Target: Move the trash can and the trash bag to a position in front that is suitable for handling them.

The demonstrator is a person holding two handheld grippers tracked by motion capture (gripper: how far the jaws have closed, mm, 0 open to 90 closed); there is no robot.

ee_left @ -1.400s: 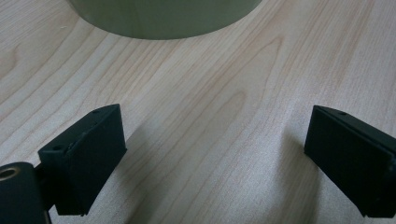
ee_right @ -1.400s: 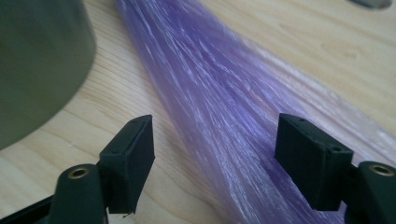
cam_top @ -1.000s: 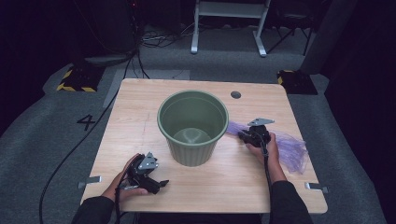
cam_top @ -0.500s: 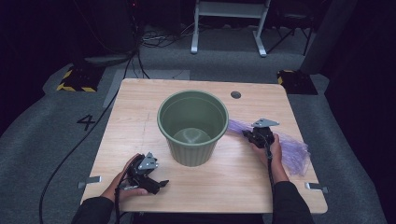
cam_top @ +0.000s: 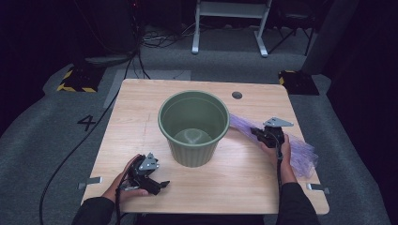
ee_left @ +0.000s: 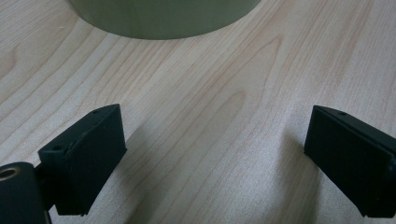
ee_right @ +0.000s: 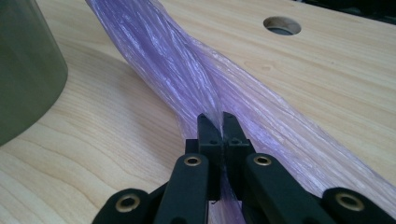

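A thin purple plastic bag (cam_top: 300, 152) lies stretched across the right side of the wooden table (cam_top: 141, 108), from behind the green bin (cam_top: 192, 126) to the right edge. My right gripper (cam_top: 256, 132) is shut on it, jaws pinching the bunched film (ee_right: 177, 65) just right of the bin (ee_right: 23, 70); the right gripper view shows the right gripper (ee_right: 215, 119) with its tips tight together. My left gripper (cam_top: 162, 185) rests open near the table's front left, in front of the bin. Its wide-apart jaws (ee_left: 215, 154) have bare wood between them.
The bin (ee_left: 163, 18) stands upright at the table's middle, its inside bare. A round cable hole (cam_top: 237, 95) sits at the back of the table, also seen as a hole (ee_right: 281, 25) beyond the bag. Metal clips (cam_top: 89, 180) mark the front corners.
My right gripper has shifted a little to the right with the bag pinched in it, away from the bin. The left gripper has stayed put.
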